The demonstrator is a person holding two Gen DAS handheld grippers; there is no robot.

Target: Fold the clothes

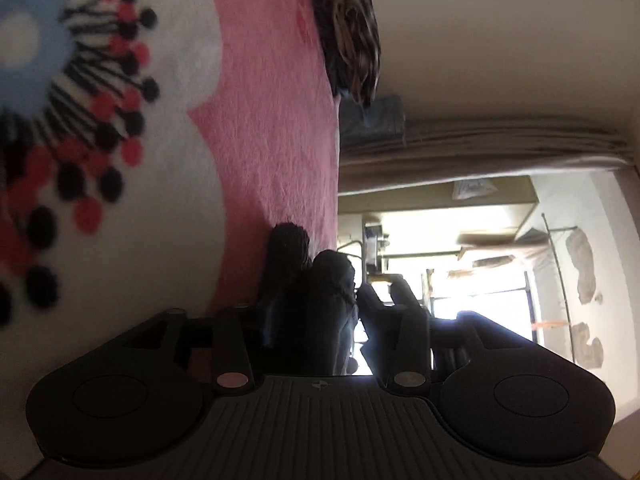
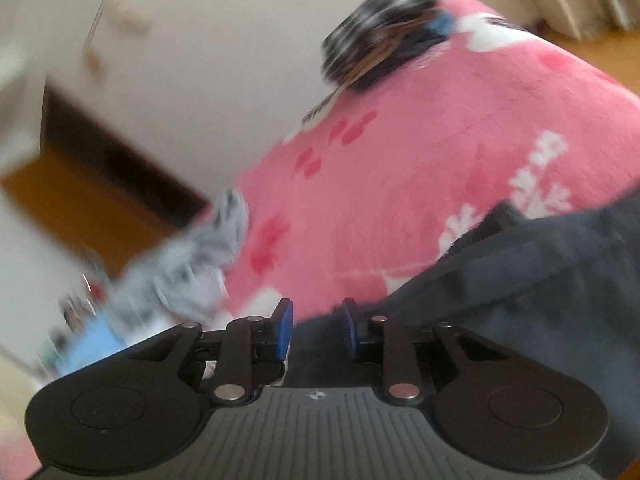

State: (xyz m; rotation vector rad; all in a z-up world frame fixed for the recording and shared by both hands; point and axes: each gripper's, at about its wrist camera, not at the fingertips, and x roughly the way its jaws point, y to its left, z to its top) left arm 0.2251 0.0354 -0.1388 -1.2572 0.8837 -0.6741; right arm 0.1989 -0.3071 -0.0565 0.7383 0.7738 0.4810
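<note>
In the left wrist view, rolled on its side, our left gripper (image 1: 320, 304) sits dark against a bright doorway (image 1: 460, 260). A bunched dark garment (image 1: 316, 300) stands between its fingers; the fingers are apart, but in this backlight we cannot tell whether the pads press on the cloth. The pink flowered blanket (image 1: 272, 120) fills the side behind it, and a striped folded pile (image 1: 352, 32) lies at the blanket's far edge against the wall.

In the right wrist view, blurred, our right gripper (image 2: 316, 330) has its blue pads (image 2: 285, 330) apart, with the dark garment (image 2: 520, 280) lying under and between them on the pink blanket (image 2: 400, 160); the pads do not visibly clamp it. A grey patterned cloth (image 2: 192, 264) hangs off the blanket's near edge, and the striped pile (image 2: 380, 32) rests at the far end.
</note>
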